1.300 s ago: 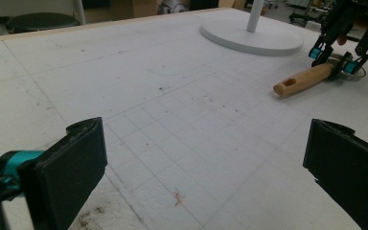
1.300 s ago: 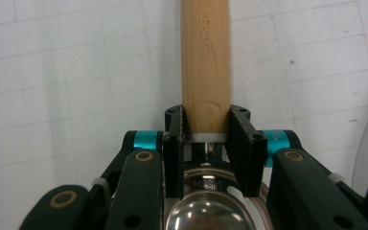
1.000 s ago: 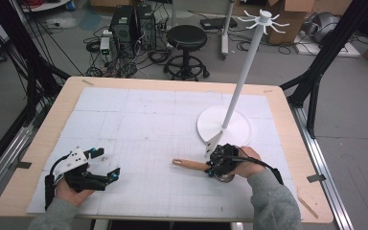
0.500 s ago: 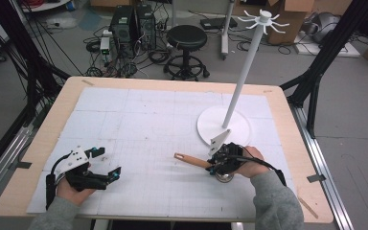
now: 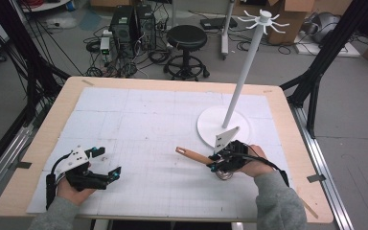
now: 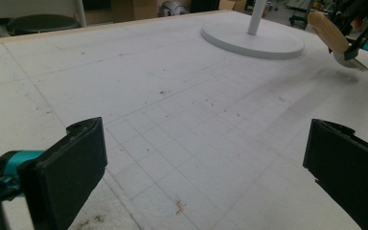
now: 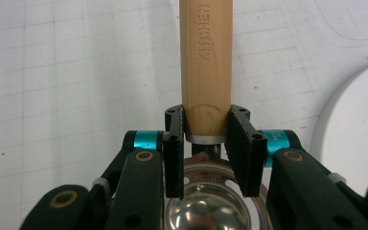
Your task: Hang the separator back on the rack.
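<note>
High view puts the right gripper (image 5: pixel 219 162) at lower centre-right of the frame, its jaws pinching a utensil (image 5: pixel 197 156) whose wooden handle sticks out toward the left, above the white mat (image 5: pixel 148 120). Right gripper view shows the pads (image 7: pixel 173 153) pressed on either side of the handle (image 7: pixel 206 62) just above its metal collar, with a shiny steel bowl (image 7: pixel 215 206) at the bottom of the frame. The left gripper (image 5: pixel 106 165) sits at lower left of the high view, jaws spread wide with nothing between them. A white stand (image 5: pixel 223 125) rises just above the right gripper, at the frame's centre-right.
</note>
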Demonstrator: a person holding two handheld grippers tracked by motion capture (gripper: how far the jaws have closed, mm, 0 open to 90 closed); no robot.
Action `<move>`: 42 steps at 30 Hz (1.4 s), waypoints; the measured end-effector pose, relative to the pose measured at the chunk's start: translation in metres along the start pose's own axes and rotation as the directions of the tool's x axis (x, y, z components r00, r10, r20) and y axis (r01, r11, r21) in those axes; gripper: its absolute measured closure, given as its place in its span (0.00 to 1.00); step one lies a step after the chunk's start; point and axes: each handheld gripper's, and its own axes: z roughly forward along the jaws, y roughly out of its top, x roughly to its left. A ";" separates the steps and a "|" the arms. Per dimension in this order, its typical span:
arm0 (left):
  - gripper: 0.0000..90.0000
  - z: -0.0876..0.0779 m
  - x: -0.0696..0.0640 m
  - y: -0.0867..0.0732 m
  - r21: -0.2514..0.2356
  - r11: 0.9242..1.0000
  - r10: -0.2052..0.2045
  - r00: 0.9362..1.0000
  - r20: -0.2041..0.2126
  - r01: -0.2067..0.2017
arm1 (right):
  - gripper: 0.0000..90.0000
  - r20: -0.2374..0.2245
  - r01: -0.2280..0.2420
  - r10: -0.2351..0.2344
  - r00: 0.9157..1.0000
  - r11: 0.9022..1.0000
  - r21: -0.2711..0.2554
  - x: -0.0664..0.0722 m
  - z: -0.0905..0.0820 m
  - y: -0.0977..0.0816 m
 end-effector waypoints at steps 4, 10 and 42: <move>0.02 0.000 0.000 0.000 0.000 1.000 0.000 1.000 0.000 0.000 | 0.78 0.010 -0.015 0.016 1.000 0.999 -0.034 -0.002 -0.005 -0.002; 0.02 0.000 0.000 0.000 0.000 1.000 0.000 1.000 0.000 0.000 | 0.78 0.013 -0.027 0.028 1.000 0.996 -0.083 -0.003 -0.012 -0.003; 0.02 0.001 0.000 0.000 -0.007 1.000 0.000 1.000 0.001 0.000 | 0.78 0.029 -0.131 0.150 0.988 0.930 -0.342 -0.011 -0.058 -0.032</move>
